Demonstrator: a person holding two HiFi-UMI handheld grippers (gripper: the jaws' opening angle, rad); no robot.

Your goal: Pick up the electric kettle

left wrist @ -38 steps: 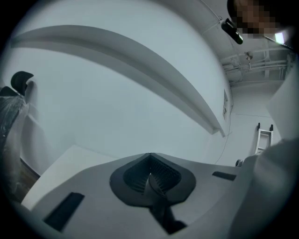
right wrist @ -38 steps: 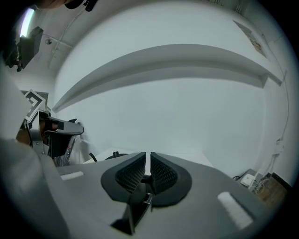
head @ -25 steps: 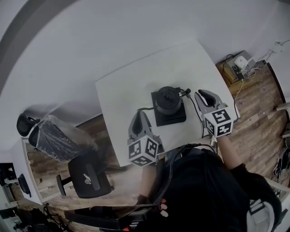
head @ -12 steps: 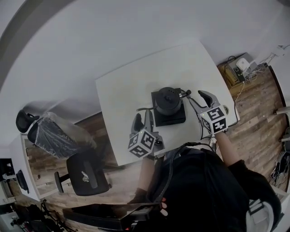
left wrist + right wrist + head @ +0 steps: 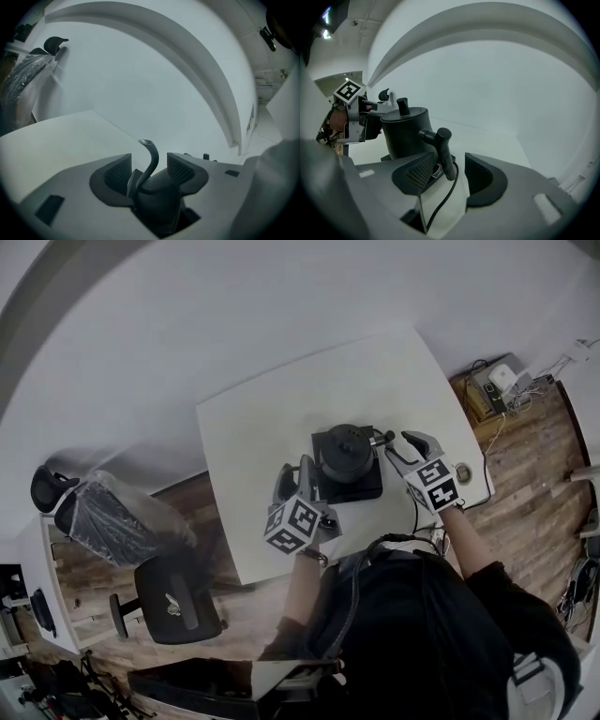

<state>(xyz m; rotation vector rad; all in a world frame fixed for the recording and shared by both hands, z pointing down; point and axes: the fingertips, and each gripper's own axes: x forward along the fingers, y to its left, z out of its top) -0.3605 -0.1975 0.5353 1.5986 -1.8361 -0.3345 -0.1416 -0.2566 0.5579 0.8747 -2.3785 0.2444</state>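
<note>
Wood-plank floor surrounds a white rectangular tabletop. Off its left edge stand a chair wrapped in clear plastic and a black office chair, both well apart from the work. The matte black gooseneck electric kettle sits on its flat black square base, roughly midway along the near edge and set back a little from it.

The left tool is just left of the kettle, and its jaws are opening. The thin curved spout rises between them with neither pad pressing on it. The right tool is at the kettle's right side with its jaws spread wide. The kettle's black bar handle stands between them and is not gripped. A thin black cord runs through the same gap, under the handle.

Beyond the tabletop's far right corner, a small box tangled with cables rests on the floor.
</note>
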